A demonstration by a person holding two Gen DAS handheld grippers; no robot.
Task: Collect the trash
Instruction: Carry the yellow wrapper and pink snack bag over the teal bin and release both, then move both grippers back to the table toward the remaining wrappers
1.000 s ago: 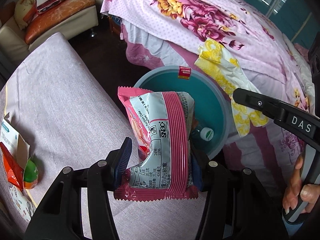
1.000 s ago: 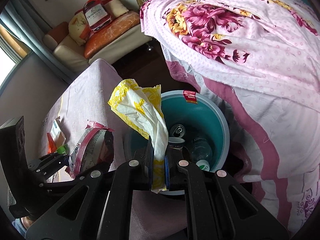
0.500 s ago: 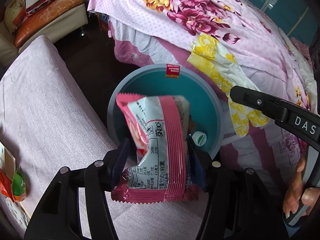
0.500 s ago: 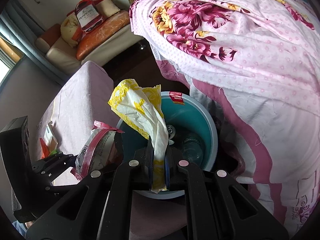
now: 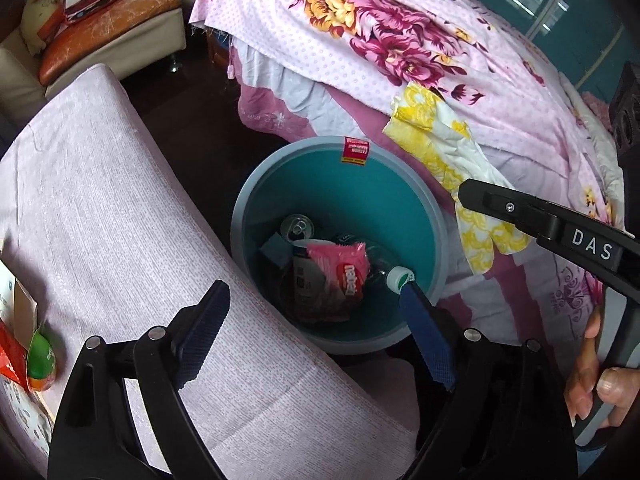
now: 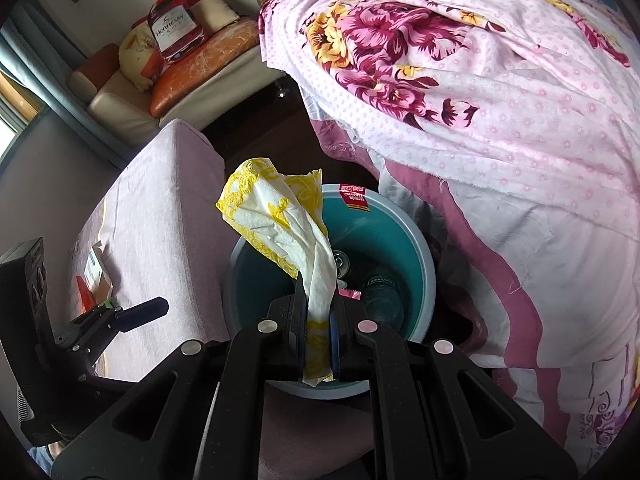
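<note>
Left wrist view: the pink snack packet (image 5: 347,276) lies inside the teal bin (image 5: 438,216), on top of a can (image 5: 297,227) and beside a bottle with a green-and-white cap (image 5: 400,278). My left claw (image 5: 316,320) hangs above the bin with its jaws spread and nothing between them. My right claw (image 6: 316,332) is pressed together on a yellow-and-white wrapper (image 6: 288,228), held upright over the bin's near rim. The bin stands on the floor between the lilac-covered surface (image 5: 100,208) and the floral bed (image 5: 400,40).
</note>
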